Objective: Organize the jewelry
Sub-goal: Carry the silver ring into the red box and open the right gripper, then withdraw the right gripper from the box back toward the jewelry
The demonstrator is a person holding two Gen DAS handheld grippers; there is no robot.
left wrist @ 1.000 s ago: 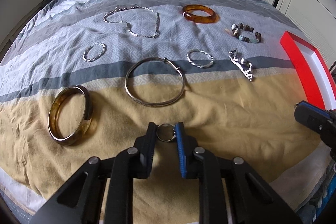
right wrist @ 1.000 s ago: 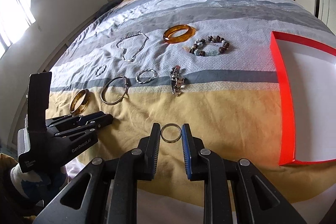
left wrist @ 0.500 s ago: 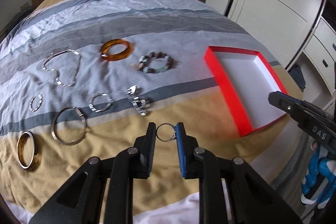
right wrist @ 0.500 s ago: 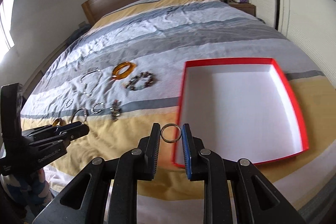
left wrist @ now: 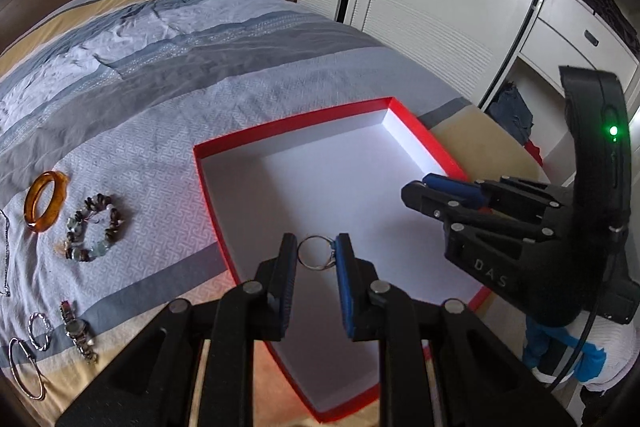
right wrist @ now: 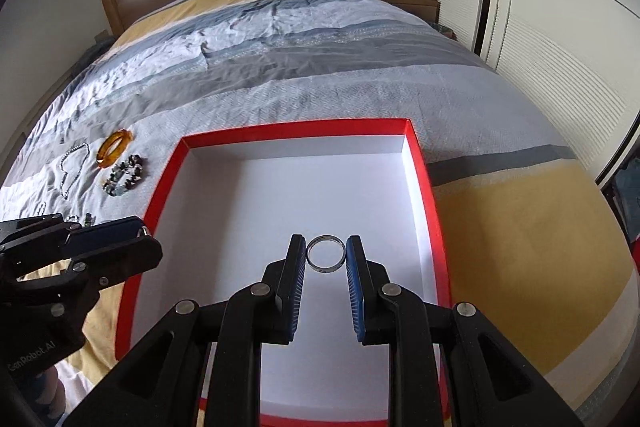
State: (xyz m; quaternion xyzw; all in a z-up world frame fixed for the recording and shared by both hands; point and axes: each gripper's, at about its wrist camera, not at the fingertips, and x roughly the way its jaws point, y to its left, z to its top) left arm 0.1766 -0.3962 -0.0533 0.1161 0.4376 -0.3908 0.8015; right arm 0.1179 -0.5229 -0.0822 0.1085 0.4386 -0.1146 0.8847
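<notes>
Jewelry barely sorted: both tongs (left wrist: 316, 255) (right wrist: 326, 255) grip rings (left wrist: 316, 253) (right wrist: 326, 253) above the box (right wrist: 420, 179) (apparently empty); bangle (left wrist: 42, 202), bracelet (left wrist: 94, 233) remain on the bed (left wrist: 200, 67).

- Wide open white floor inside the red box (right wrist: 420, 187), with only its low red walls rimming it.
- Left gripper (left wrist: 316, 259) over the box's near-left part, right gripper (right wrist: 326, 254) over the middle; each blocks the other's side, and they're near one another.
- Each has a ring pinched between its jaws: a silver ring (left wrist: 317, 253) on the left, a band ring (right wrist: 325, 253) on the right.
- Bed (right wrist: 320, 67) beyond the box lies bare.
- Left of the box, clutter: amber bangle (left wrist: 42, 201), beaded bracelet (left wrist: 94, 233), watch (left wrist: 78, 331), possibly, and hoops at the blurred edge.
- Wardrobe doors (left wrist: 440, 7) wall the right side.
</notes>
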